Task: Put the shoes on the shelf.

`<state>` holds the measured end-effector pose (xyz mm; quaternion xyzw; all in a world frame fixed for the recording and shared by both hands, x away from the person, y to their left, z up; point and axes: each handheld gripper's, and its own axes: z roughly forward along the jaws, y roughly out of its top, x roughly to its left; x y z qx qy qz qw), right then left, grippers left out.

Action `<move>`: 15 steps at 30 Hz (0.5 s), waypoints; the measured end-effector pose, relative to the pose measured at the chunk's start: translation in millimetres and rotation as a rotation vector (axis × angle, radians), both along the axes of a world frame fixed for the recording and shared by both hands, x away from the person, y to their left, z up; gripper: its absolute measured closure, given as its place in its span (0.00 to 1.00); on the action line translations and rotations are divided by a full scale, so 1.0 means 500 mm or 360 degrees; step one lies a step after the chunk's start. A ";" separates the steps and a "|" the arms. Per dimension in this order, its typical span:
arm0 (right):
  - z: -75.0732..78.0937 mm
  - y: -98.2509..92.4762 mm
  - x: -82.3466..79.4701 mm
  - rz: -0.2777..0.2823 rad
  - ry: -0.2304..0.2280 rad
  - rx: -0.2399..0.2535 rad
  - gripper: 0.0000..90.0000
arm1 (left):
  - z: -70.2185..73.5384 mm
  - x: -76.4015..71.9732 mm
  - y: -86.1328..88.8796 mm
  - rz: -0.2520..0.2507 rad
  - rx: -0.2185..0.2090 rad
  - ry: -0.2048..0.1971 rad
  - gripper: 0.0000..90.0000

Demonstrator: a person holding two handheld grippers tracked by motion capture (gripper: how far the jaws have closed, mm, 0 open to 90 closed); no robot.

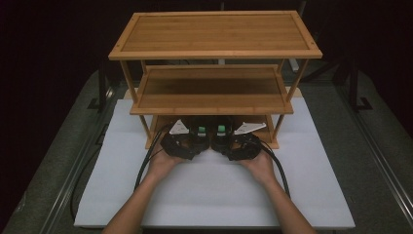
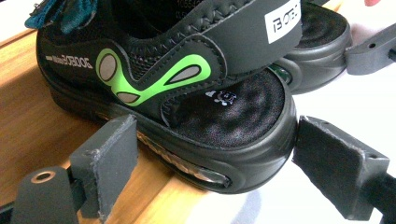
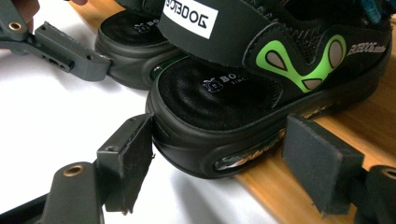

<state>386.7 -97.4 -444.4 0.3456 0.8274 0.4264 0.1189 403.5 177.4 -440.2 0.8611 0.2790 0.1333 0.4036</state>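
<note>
Two black shoes with green side markings sit side by side at the front of the bottom shelf of a wooden rack [image 1: 214, 36], heels poking out over the shelf edge toward the person. In the left claw view, the left shoe [image 2: 187, 93] has its heel hanging past the wood over the white mat, and the other shoe sits just behind it. Same deal mirrored in the right claw view, where the right shoe [image 3: 261, 88] has a white label on its strap.

Left claw [image 2: 210, 163] is spread wide around the left shoe's heel, one pad on each side. The left-hand pad looks just beside the sole and the right-hand one almost touching the heel, so not squeezing anything yet. Right claw [image 3: 233, 163] is also released, jaws straddling the right shoe's heel; the left-hand pad looks to be right against the sole, the other a bit apart.

From the high view, both hands hold the claws close together at the rack's base, left hand [image 1: 163, 163] and right hand [image 1: 258, 165], with cables trailing back on each side. The rack has three tiers and stands on a white mat [image 1: 214, 195] on the grey desk [image 1: 360, 161]. Upper two shelves are bare wood.
</note>
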 end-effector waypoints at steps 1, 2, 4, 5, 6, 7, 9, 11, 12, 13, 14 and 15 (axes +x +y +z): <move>0.000 0.000 0.002 -0.0003 -0.0007 -0.0007 0.28 | 0.000 0.003 -0.001 0.0007 0.0000 0.0007 0.16; 0.001 0.002 0.006 -0.0011 -0.0001 -0.0019 0.28 | 0.000 0.004 -0.002 0.0016 -0.0006 0.0015 0.16; 0.001 0.003 0.010 -0.0018 0.0006 -0.0016 0.28 | -0.001 0.010 -0.001 0.0019 0.0003 0.0001 0.16; 0.001 0.004 0.011 -0.0020 0.0004 -0.0019 0.28 | -0.001 0.013 0.000 0.0021 0.0011 -0.0002 0.16; 0.001 0.004 0.013 -0.0024 0.0002 -0.0019 0.29 | -0.002 0.014 -0.001 0.0032 0.0003 -0.0003 0.16; 0.001 0.004 0.015 -0.0027 0.0001 -0.0022 0.29 | -0.002 0.017 -0.001 0.0031 0.0010 -0.0001 0.16; 0.000 0.003 0.019 -0.0036 0.0000 -0.0018 0.30 | -0.002 0.022 -0.003 0.0044 0.0006 0.0000 0.16; 0.000 0.004 0.022 -0.0038 0.0001 -0.0017 0.30 | -0.001 0.027 -0.005 0.0042 0.0025 -0.0003 0.16; 0.000 0.004 0.024 -0.0039 -0.0003 -0.0021 0.31 | 0.000 0.029 -0.006 0.0049 0.0030 -0.0002 0.16; 0.000 0.004 0.026 -0.0041 -0.0002 -0.0020 0.31 | 0.000 0.033 -0.006 0.0052 0.0043 0.0000 0.16; -0.001 0.003 0.029 -0.0049 -0.0020 -0.0038 0.31 | 0.000 0.036 -0.006 0.0055 0.0050 0.0001 0.16; -0.002 0.003 0.031 -0.0053 -0.0023 -0.0041 0.32 | 0.000 0.038 -0.006 0.0058 0.0057 0.0006 0.16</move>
